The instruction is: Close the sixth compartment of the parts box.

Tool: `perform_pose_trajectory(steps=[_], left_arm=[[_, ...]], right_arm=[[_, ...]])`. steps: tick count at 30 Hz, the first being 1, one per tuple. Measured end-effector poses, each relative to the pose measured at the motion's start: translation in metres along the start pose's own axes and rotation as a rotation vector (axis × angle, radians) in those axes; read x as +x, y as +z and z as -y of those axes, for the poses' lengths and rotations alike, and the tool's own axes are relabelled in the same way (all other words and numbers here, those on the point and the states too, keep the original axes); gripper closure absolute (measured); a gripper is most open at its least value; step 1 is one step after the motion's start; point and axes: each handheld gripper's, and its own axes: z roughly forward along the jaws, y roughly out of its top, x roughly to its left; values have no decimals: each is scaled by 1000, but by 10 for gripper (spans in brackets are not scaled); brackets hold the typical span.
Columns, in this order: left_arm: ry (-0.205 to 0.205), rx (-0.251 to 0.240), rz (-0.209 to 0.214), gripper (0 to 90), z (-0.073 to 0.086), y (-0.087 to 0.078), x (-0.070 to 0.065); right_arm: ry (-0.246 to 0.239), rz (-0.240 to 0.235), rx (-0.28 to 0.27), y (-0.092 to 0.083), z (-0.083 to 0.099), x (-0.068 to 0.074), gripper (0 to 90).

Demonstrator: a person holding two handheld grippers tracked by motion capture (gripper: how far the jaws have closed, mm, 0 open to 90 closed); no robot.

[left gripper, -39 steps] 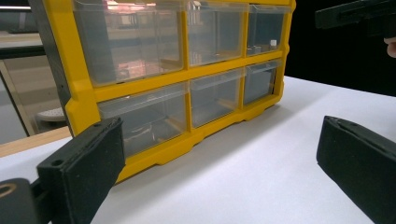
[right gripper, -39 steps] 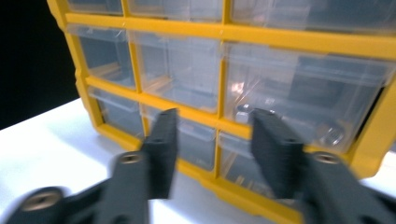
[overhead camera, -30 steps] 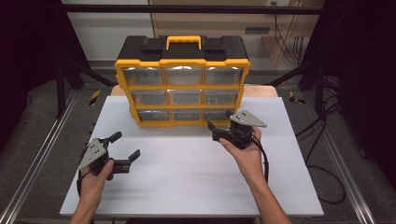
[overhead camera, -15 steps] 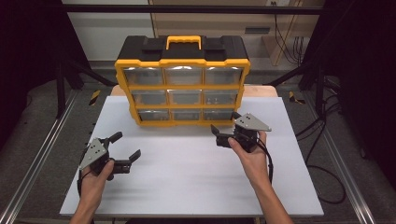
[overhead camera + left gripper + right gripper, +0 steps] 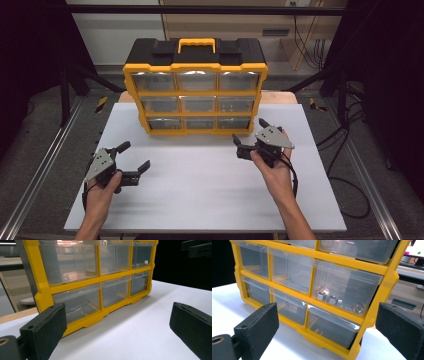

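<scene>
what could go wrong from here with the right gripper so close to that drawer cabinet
The right hand-held gripper has just been opening, with nothing between its jaws, near the drawer cabinet. Its clear drawers sit close together, so a jaw might catch the wrong one. Pulling the middle-right drawer too hard could spill the loose nuts.

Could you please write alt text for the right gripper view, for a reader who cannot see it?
The right gripper, jaws open and empty, faces a yellow drawer organizer with clear drawers on a white table. Three metal nuts lie in the right-hand middle drawer.

Yellow organizer (image 5: 195,95) – 9 clear drawers, upright
</scene>
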Motion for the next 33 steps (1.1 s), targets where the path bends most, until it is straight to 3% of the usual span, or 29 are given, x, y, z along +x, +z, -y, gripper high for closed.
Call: perform_pose_trajectory(steps=[11, 18, 26, 33], left_arm=[[2, -4, -3, 12, -1, -1, 0], [5, -3, -2, 12, -2, -2, 0], [7, -1, -2, 11, -2, -2, 0], [12, -2, -3, 11, -2, -2, -2]], right_arm=[[3, 30, 3, -19, 0, -11, 45], [5, -1, -2, -31, 0, -19, 33], [20, 5, -13, -45, 1, -31, 38], [-8, 16, -27, -54, 8, -40, 58]])
